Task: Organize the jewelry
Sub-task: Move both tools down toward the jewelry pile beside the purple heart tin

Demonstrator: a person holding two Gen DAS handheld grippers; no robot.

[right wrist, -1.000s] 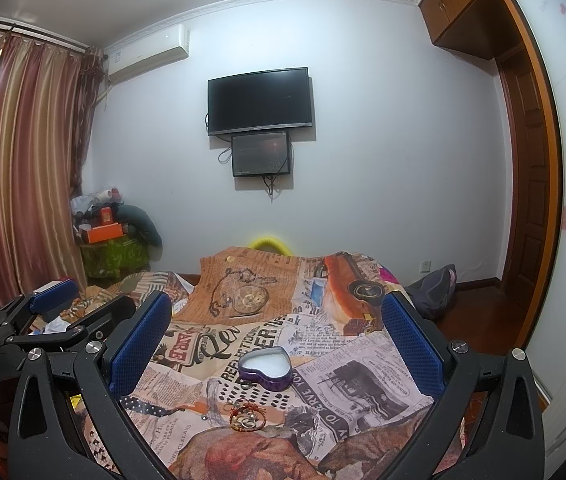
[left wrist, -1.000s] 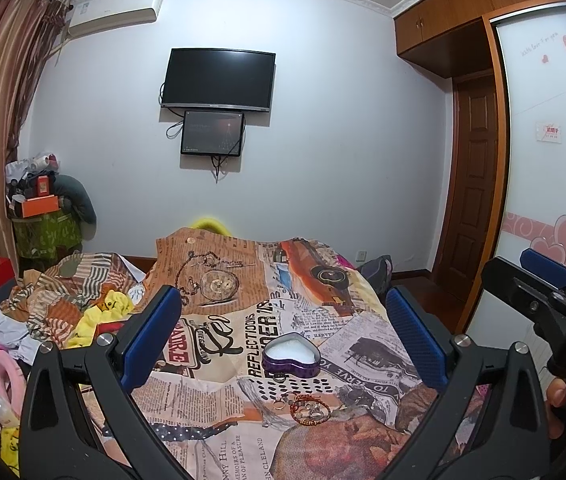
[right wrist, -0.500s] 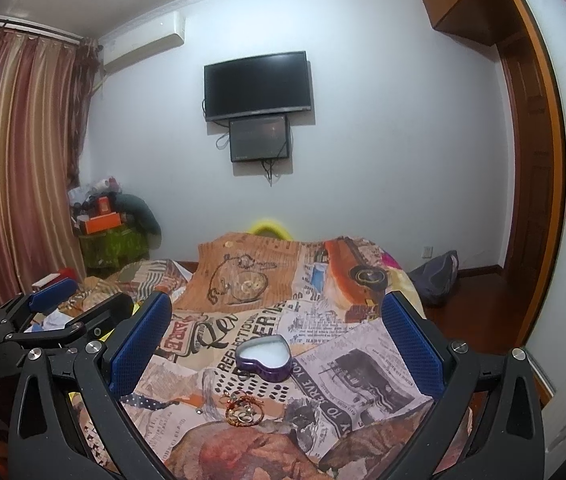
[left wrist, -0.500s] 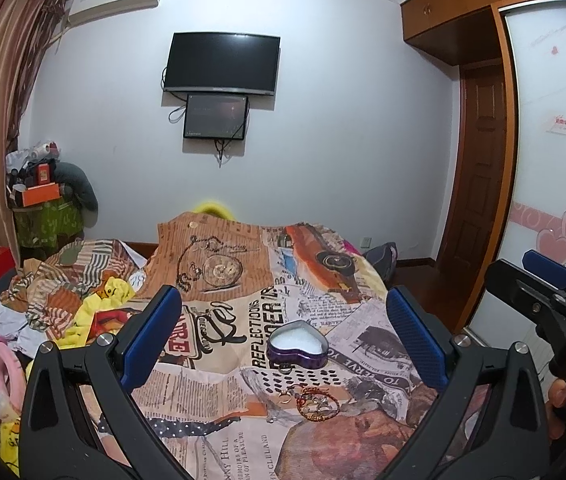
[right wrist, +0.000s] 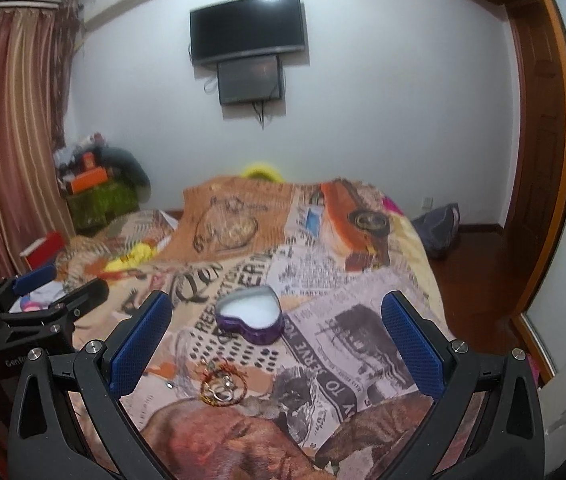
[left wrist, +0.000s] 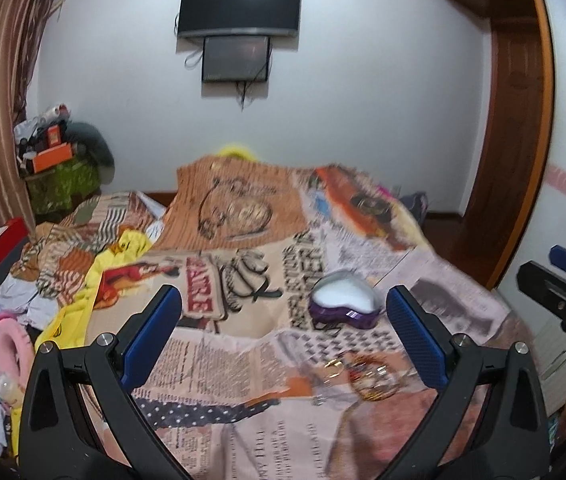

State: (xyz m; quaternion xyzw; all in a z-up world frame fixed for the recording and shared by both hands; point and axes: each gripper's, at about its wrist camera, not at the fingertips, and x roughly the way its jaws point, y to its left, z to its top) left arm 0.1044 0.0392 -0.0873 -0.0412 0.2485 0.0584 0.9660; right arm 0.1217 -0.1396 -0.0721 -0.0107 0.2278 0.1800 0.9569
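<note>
Jewelry point(right wrist: 222, 388) lies loose on the bedspread point(right wrist: 363, 344), just before your heart-shaped tin point(right wrist: 250, 315), which looks empty. Your left gripper point(left wrist: 283, 336) and right gripper point(right wrist: 276, 338) hang spread wide, holding nothing; by my reckoning every piece is yet to go in.

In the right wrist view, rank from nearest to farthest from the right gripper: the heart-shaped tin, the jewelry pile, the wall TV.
1. Jewelry pile: on the bedspread, between the open right gripper fingers, slightly left.
2. Heart-shaped tin: just beyond, centre.
3. Wall TV: far wall, above.
</note>
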